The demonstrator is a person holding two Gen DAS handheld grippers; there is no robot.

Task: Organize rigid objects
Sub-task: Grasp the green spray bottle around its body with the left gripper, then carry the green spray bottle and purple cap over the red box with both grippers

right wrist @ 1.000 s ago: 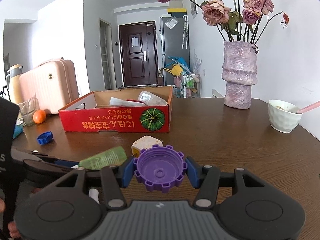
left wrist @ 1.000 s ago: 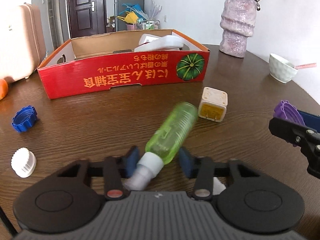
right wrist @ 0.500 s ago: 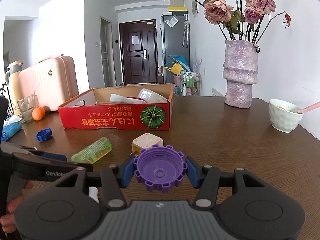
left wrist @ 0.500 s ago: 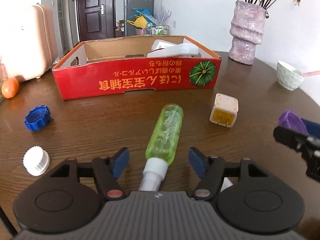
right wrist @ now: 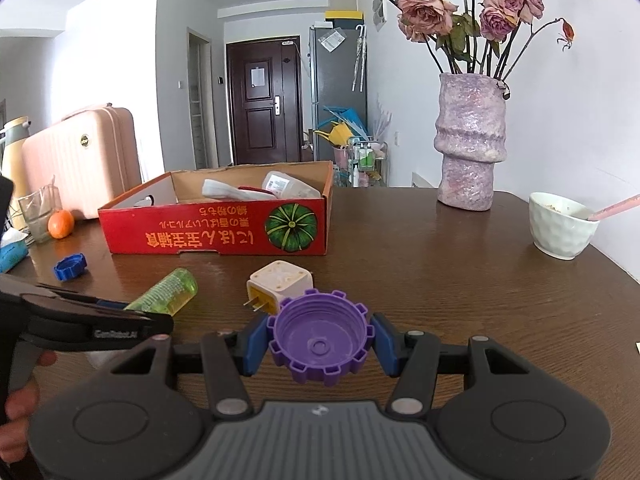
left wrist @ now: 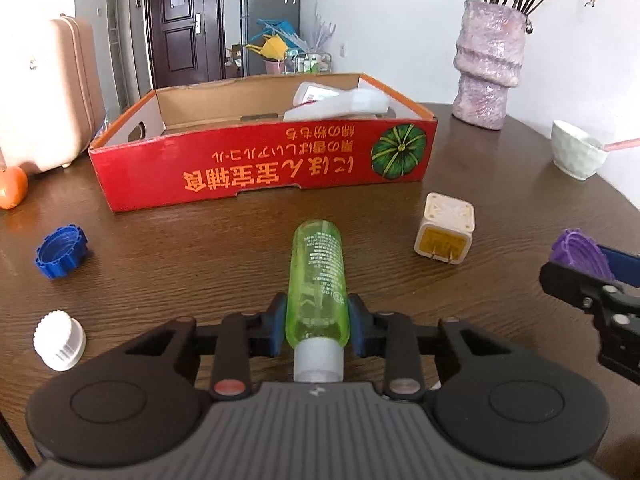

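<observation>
A green bottle (left wrist: 318, 264) with a white cap lies on the brown table (left wrist: 200, 264), pointing toward the red cardboard box (left wrist: 260, 168). My left gripper (left wrist: 318, 322) is closing on it, and its blue pads press on both sides of the bottle's lower body. In the right wrist view the same bottle (right wrist: 168, 292) lies at the left. My right gripper (right wrist: 320, 342) is shut on a purple toothed cap (right wrist: 320, 340), held just above the table. That cap (left wrist: 576, 248) also shows at the right edge of the left wrist view.
A white charger cube (left wrist: 446, 228) sits right of the bottle. A blue cap (left wrist: 60, 251) and a white cap (left wrist: 60, 340) lie at the left. The box holds white containers. A white bowl (left wrist: 576, 156), purple vase (left wrist: 488, 68) and orange (left wrist: 12, 187) stand around.
The left jaws let go of the tilted bottle's neck, opened wide as it lay straight, then closed on its body. The right gripper still holds the purple cap.
</observation>
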